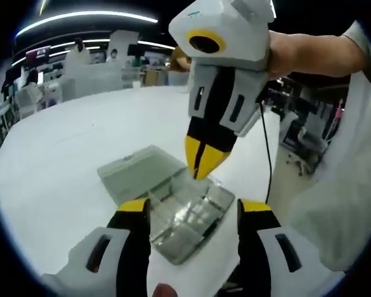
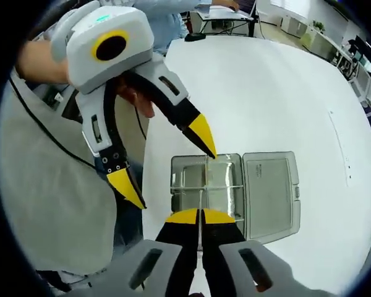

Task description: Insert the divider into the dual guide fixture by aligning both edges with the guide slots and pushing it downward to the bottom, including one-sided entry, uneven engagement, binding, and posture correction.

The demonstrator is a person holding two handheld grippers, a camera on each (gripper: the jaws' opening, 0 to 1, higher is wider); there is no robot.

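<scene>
A clear plastic box [image 1: 188, 226] with slotted compartments, the guide fixture, lies on the white table [image 1: 68, 142], its hinged lid [image 1: 133, 170] folded open beside it. My right gripper [image 1: 201, 168] comes down from above with its yellow tips shut just over the box. In the right gripper view the same gripper [image 2: 200, 216] pinches a thin clear divider [image 2: 201, 199], seen edge-on and running along the middle of the box [image 2: 222, 179]; the lid [image 2: 271, 193] lies to the right. My left gripper [image 1: 193, 210] is open, one jaw on each side of the box's near end, and appears as the left gripper [image 2: 167, 164] there.
The person's pale sleeve and body [image 1: 352, 161] stand close on the right, beyond the table's rim. A black cable [image 1: 266, 148] hangs from the right gripper. Desks and shelves [image 1: 86, 68] stand far behind the table. The white table [image 2: 278, 93] stretches wide around the box.
</scene>
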